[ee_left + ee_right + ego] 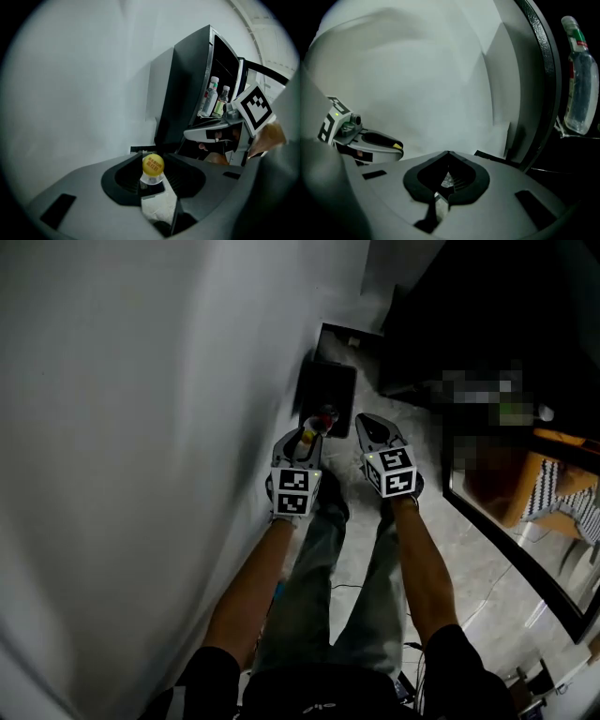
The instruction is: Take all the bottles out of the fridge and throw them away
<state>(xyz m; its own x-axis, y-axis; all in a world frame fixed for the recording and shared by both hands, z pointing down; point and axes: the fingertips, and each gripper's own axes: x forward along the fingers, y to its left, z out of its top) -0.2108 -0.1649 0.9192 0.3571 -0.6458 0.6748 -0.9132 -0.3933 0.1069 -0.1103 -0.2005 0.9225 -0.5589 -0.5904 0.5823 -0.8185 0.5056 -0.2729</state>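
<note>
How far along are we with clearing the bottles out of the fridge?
Done: nothing visibly thrown away yet. In hand: the left tongs grip a yellow-capped bottle; the right tongs are shut. Left: at least two bottles stand in the open fridge.

The left gripper (312,430) and right gripper (364,423) are shown side by side, with the wall (141,427) to the left of both. A bottle (153,166) is held between the left gripper's jaws, cap outward. The fridge (185,93) is set against the wall ahead of the grippers, its open side turned rightward. Two further bottles (210,96) are stood upright, side by side, inside it.
</note>
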